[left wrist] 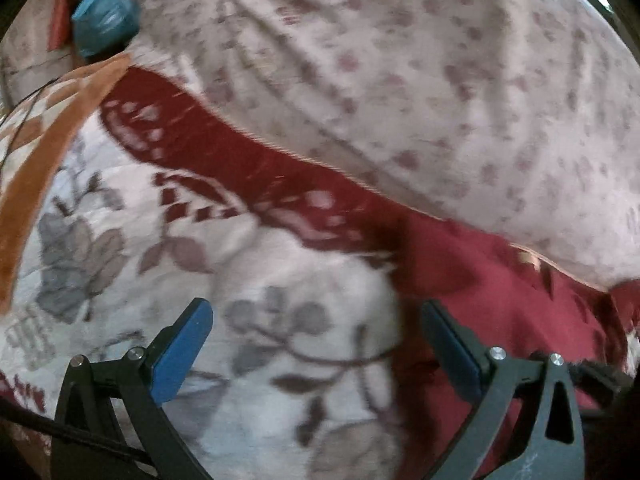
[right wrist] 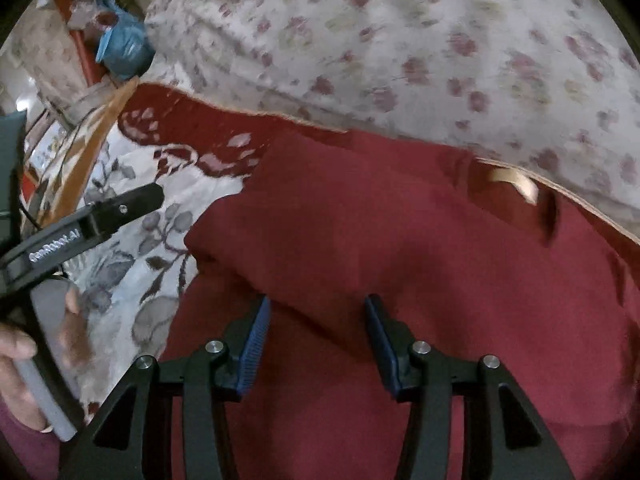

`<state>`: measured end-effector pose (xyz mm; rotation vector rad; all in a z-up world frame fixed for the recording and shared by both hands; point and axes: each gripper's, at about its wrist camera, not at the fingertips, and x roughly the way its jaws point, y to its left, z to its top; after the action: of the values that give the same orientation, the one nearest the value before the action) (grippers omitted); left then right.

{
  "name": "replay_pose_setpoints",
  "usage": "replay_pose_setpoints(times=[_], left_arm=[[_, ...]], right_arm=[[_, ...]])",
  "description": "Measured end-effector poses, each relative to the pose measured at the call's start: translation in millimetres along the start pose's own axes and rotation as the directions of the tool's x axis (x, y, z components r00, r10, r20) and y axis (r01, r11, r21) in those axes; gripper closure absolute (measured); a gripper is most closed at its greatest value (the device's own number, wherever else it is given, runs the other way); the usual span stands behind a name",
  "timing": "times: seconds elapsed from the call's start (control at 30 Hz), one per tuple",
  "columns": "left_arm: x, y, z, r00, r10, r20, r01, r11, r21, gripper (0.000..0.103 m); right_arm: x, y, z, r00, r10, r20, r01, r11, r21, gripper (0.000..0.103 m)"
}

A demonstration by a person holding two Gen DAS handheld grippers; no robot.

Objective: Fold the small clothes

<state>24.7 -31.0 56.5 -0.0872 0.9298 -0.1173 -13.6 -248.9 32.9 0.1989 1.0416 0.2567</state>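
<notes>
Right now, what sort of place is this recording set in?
Probably a bedroom: the dark red garment lies on a floral bedspread, a flowered quilt is bunched behind it, and household clutter sits beyond.

Garment (right wrist: 400, 240) lies on bedspread (right wrist: 132, 280) (pillow (right wrist: 400, 40) behind).

A floral bedspread (left wrist: 280, 340) meets a rose-sprigged sheet (right wrist: 440, 60); blue bag (left wrist: 105, 20) behind.

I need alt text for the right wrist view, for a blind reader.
The right gripper hovers with open jaws over a dark red folded cloth garment lying on a white floral bedcover. At left, a hand holds the left gripper.
</notes>
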Motion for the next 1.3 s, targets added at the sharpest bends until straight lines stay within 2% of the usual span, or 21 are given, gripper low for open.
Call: replay_pose_setpoints(times=[0.1, 0.13, 0.17, 0.23, 0.33, 0.37, 0.43, 0.57, 0.67, 0.77, 0.87, 0.97, 1.17, 1.23, 1.3], left_arm=[[7.5, -20.0, -5.8, 0.999, -0.027, -0.03, 0.029, 0.998, 0.059, 0.0], [11.2, -24.4, -7.8, 0.999, -0.026, -0.047, 0.029, 0.996, 0.079, 0.0], [16.1, -30.0, -10.5, 0.997, -0.009, -0.07, 0.017, 0.994, 0.105, 0.0], [29.0, -36.9, -16.8, 0.993, 0.048, -0.109, -0.031, 0.988, 0.151, 0.0], [33.9, -38.9, -22.6, 0.992, 0.062, -0.114, -0.045, 0.987, 0.153, 0.0], [33.1, -39.0, -23.5, 0.992, 0.064, -0.112, -0.046, 0.987, 0.151, 0.0], [30.5, -39.9, -23.1, 0.992, 0.068, -0.107, -0.051, 0.987, 0.154, 0.0], [20.5, -40.0, -22.1, 0.995, 0.072, -0.066, -0.061, 0.987, 0.152, 0.0], [10.4, -41.1, -21.6, 0.998, 0.064, -0.026, -0.059, 0.987, 0.147, 0.0], [1.4, -40.6, -20.2, 0.999, 0.051, 0.006, -0.051, 0.989, 0.135, 0.0], [-3.4, -39.4, -16.9, 0.999, 0.036, 0.028, -0.039, 0.992, 0.122, 0.0], [-4.4, -38.6, -14.0, 0.999, 0.023, 0.03, -0.026, 0.993, 0.117, 0.0], [3.9, -38.0, -10.6, 0.999, 0.035, 0.017, -0.037, 0.99, 0.135, 0.0], [7.6, -37.3, -10.2, 0.999, 0.039, 0.01, -0.04, 0.99, 0.134, 0.0], [10.5, -38.2, -10.4, 0.999, 0.05, 0.006, -0.05, 0.988, 0.143, 0.0]], right_arm=[[-26.8, -25.0, -6.2, 0.996, -0.048, 0.073, 0.042, 0.996, 0.072, 0.044], [-35.5, -38.7, -10.1, 0.992, -0.087, 0.092, 0.077, 0.991, 0.107, 0.039], [-41.3, -49.6, -11.8, 0.989, -0.117, 0.095, 0.104, 0.986, 0.134, 0.038], [-47.5, -76.6, -18.9, 0.977, -0.199, 0.073, 0.183, 0.966, 0.183, 0.038], [-51.4, -113.9, -33.0, 0.952, -0.303, 0.033, 0.286, 0.926, 0.247, 0.038], [-50.1, -134.6, -41.6, 0.947, -0.321, -0.015, 0.312, 0.908, 0.279, 0.038], [-58.4, -152.1, -50.9, 0.959, -0.282, 0.008, 0.266, 0.914, 0.306, 0.039], [-93.6, -161.6, -59.4, 0.966, -0.254, 0.039, 0.227, 0.914, 0.335, 0.038], [-115.8, -172.0, -59.2, 0.95, -0.305, 0.064, 0.262, 0.894, 0.364, 0.032], [-136.1, -206.3, -56.1, 0.917, -0.392, 0.075, 0.325, 0.843, 0.429, 0.027], [-145.6, -243.3, -47.3, 0.887, -0.458, 0.061, 0.369, 0.782, 0.502, 0.026], [-140.8, -288.3, -31.0, 0.836, -0.548, -0.007, 0.466, 0.704, 0.536, 0.026], [-111.5, -355.2, -18.3, 0.8, -0.589, -0.113, 0.532, 0.61, 0.587, 0.026], [-102.3, -369.1, -18.4, 0.8, -0.585, -0.133, 0.535, 0.594, 0.601, 0.026], [-91.9, -380.7, -18.1, 0.805, -0.574, -0.149, 0.534, 0.592, 0.604, 0.035]])
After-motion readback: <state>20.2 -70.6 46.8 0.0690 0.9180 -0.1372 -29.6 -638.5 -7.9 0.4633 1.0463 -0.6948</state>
